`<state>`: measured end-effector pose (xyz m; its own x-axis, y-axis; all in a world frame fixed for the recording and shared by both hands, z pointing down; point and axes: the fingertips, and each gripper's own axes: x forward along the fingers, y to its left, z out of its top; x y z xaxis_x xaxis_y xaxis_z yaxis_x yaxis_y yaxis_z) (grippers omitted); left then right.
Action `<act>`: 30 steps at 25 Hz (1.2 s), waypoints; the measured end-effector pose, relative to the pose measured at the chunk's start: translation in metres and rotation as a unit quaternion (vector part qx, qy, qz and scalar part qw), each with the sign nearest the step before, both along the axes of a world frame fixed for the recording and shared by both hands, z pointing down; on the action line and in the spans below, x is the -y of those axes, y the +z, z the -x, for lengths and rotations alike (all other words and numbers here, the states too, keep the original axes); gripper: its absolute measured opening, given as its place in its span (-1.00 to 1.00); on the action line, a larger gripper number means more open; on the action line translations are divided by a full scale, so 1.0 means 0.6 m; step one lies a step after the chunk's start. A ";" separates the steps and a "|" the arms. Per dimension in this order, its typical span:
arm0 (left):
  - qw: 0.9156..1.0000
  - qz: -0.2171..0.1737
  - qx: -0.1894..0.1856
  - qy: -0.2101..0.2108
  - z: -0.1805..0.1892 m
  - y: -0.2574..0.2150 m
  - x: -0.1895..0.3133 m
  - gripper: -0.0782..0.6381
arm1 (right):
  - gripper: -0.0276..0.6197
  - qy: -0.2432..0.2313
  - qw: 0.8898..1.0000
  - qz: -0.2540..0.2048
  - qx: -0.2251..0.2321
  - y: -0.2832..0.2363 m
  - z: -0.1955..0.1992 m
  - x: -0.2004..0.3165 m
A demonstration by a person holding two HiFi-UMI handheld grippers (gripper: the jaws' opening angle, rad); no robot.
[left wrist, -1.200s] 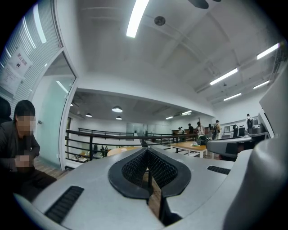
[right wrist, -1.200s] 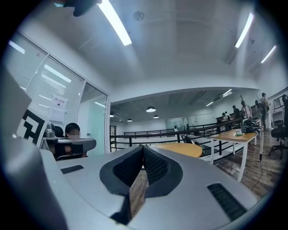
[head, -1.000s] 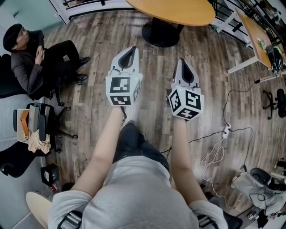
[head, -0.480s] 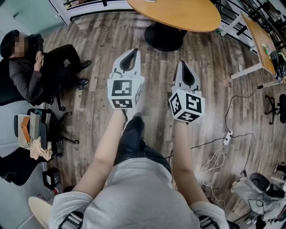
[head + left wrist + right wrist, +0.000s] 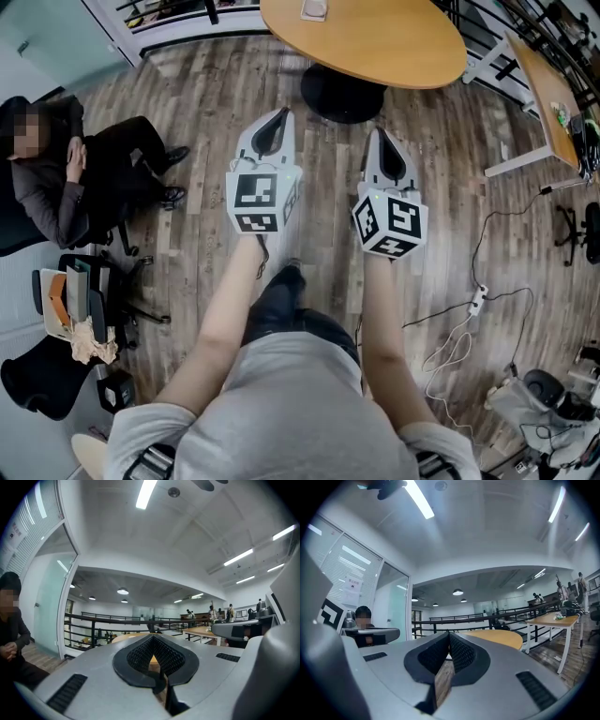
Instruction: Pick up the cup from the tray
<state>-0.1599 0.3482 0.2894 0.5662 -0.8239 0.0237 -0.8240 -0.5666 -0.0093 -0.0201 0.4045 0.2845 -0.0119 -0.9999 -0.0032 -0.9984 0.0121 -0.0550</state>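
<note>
No cup or tray can be made out for certain. A small pale object (image 5: 314, 9) lies on the round wooden table (image 5: 375, 42) ahead, too small to identify. In the head view my left gripper (image 5: 278, 118) and right gripper (image 5: 382, 137) are held side by side above the wooden floor, both pointing at the table. Each is shut, with nothing between its fingers. In the left gripper view the left gripper (image 5: 152, 637) has its dark ribbed pads meeting at the tip. The right gripper view shows the same for the right gripper (image 5: 449, 634), with the table's edge (image 5: 501, 637) beyond.
A seated person (image 5: 66, 178) is at the left, with office chairs (image 5: 80, 300) nearer me. The table's black pedestal base (image 5: 342, 94) stands just ahead. A white-legged desk (image 5: 539, 84) and floor cables with a power strip (image 5: 476, 300) lie to the right.
The view has advanced toward the round table, which now shows more of its top. The seated person has slid toward the left edge. Both grippers keep their pose, shut.
</note>
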 end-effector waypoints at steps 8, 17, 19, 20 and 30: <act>1.000 -0.001 -0.009 0.006 0.004 0.000 0.090 -0.76 | -0.90 0.011 1.000 -0.006 -0.016 -0.010 0.007 0.075; 1.000 -0.001 -0.006 -0.004 -0.039 -0.002 0.150 -0.76 | -0.90 0.011 1.000 0.000 -0.012 -0.001 -0.052 0.133; 1.000 -0.001 -0.005 -0.008 -0.052 0.001 0.171 -0.76 | -0.90 0.007 1.000 0.000 -0.010 0.001 -0.065 0.156; 1.000 0.000 -0.005 -0.010 -0.060 0.002 0.184 -0.76 | -0.90 0.004 1.000 0.001 -0.011 0.002 -0.073 0.168; 1.000 -0.009 -0.010 -0.022 -0.158 -0.017 0.296 -0.76 | -0.90 -0.015 1.000 -0.005 -0.012 -0.010 -0.166 0.292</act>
<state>-0.0650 0.1708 0.2790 0.5301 -0.8479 -0.0017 -0.8479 -0.5301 -0.0027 0.0793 0.2292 0.2783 -0.0411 -0.9991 -0.0122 -0.9986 0.0415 -0.0315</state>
